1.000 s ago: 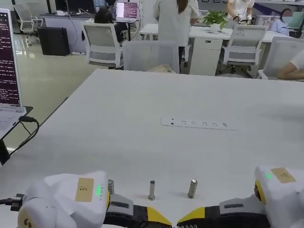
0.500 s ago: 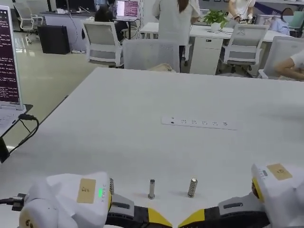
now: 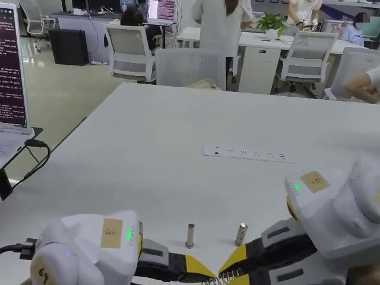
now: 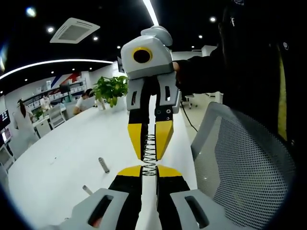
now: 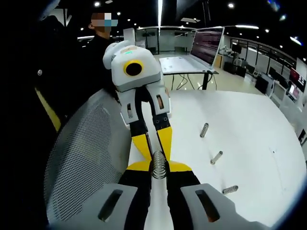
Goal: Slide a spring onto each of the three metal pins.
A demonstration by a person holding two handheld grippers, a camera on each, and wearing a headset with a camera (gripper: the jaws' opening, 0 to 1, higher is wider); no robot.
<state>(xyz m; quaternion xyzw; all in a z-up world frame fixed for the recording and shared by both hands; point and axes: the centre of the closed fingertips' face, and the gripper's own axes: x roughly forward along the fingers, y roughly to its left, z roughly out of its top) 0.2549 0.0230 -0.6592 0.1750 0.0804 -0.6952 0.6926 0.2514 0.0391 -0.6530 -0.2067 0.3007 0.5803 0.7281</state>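
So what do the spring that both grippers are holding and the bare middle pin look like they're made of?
Spring: bare steel wire by the look, thin grey coils with a dull shine. Middle pin: metal, likely steel, smooth and silver-grey with a slight gloss.

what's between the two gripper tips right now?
A spring, spanning from the left gripper to the right gripper, both jaw pairs closed on it. Clearest in the left gripper view.

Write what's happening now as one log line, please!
left gripper and right gripper shut on one spring | middle pin bare | left pin and right pin loaded
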